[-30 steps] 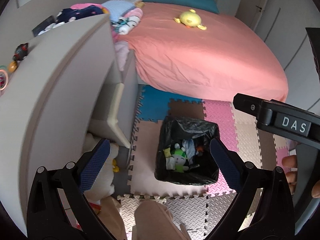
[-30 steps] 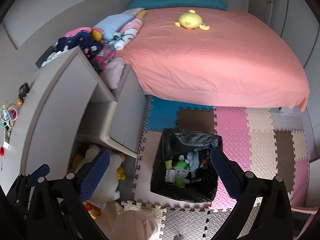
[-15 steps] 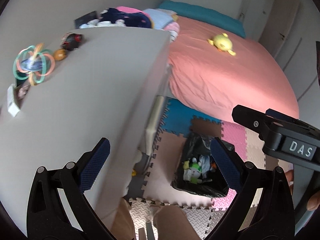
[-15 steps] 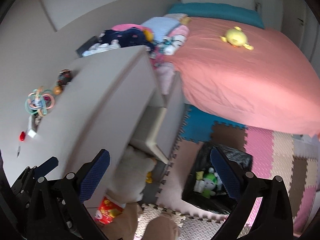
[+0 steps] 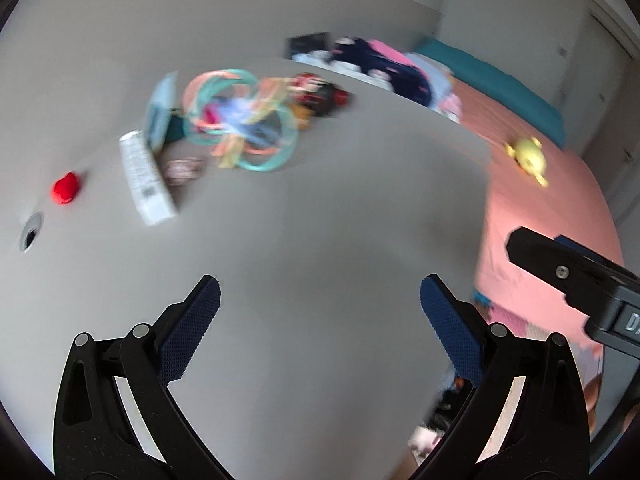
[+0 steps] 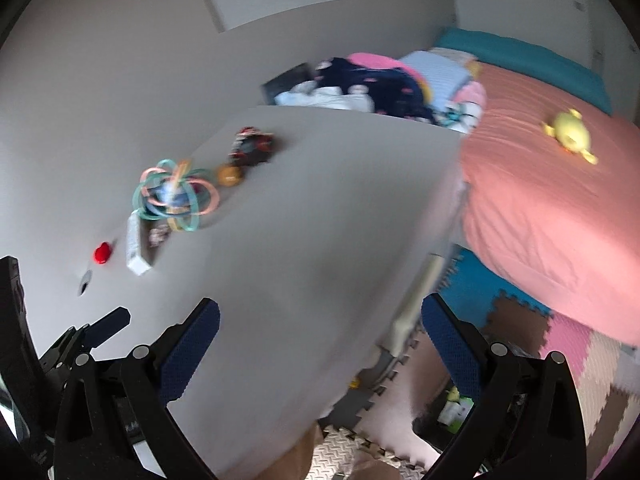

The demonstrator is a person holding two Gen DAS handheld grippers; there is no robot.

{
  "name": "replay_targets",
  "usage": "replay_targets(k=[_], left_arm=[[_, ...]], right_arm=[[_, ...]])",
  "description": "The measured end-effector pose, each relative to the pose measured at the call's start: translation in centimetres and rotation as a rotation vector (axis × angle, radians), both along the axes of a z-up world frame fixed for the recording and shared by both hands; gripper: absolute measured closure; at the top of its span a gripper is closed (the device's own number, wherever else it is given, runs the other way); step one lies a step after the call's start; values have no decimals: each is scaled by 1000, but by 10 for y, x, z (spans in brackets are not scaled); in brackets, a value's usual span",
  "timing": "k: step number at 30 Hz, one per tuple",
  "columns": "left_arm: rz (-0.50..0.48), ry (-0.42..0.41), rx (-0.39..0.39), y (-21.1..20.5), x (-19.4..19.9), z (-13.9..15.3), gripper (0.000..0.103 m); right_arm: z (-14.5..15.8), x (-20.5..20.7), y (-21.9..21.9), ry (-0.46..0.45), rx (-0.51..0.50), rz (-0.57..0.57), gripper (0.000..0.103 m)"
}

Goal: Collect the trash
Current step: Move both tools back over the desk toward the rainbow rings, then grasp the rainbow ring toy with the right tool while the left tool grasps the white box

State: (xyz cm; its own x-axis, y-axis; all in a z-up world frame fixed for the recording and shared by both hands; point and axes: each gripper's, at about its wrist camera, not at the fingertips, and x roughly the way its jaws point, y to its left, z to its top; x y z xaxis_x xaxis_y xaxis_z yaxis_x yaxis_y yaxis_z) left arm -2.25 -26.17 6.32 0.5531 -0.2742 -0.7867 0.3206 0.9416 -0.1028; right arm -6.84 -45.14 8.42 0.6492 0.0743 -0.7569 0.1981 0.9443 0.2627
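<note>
My left gripper [image 5: 320, 312] is open and empty above the grey desk top [image 5: 320, 220]. My right gripper [image 6: 320, 336] is open and empty over the desk's near right edge. On the desk lie a white box [image 5: 146, 178], a small red piece [image 5: 66, 188], a small patterned packet [image 5: 184, 168] and a ring toy [image 5: 240, 120]; they also show in the right wrist view, the box [image 6: 134, 246] and red piece [image 6: 103, 253] among them. The black trash bag [image 6: 452, 412] with trash in it sits on the floor, mostly hidden behind my right finger.
A dark toy [image 5: 320, 94] and an orange ball [image 6: 230, 174] sit further back on the desk. A bed with a pink cover [image 6: 552, 184] and a yellow plush [image 6: 570, 134] stands to the right. Foam mats [image 6: 560, 344] cover the floor. Clothes [image 6: 372, 84] are piled behind the desk.
Both grippers have swung left and up from the trash bag on the floor to the desk top. The desk items now sit ahead of the left gripper. Both stay open.
</note>
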Motion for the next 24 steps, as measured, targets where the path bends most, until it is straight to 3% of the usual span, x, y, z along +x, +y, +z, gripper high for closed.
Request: replay_targets(k=[5, 12, 15, 17, 19, 24], left_arm=[[111, 24, -16, 43, 28, -3, 6], [188, 40, -21, 84, 58, -5, 6], [214, 46, -24, 99, 72, -6, 6], [225, 51, -28, 104, 79, -8, 6], [235, 56, -31, 110, 87, -11, 6], [270, 73, -56, 125, 106, -19, 6]], right_arm=[[7, 38, 37, 12, -42, 60, 2], [15, 103, 74, 10, 33, 155, 3], [12, 127, 86, 34, 21, 176, 4], [7, 142, 93, 57, -10, 179, 13], [-1, 153, 95, 84, -23, 174, 36], [-15, 174, 95, 93, 43, 181, 43]])
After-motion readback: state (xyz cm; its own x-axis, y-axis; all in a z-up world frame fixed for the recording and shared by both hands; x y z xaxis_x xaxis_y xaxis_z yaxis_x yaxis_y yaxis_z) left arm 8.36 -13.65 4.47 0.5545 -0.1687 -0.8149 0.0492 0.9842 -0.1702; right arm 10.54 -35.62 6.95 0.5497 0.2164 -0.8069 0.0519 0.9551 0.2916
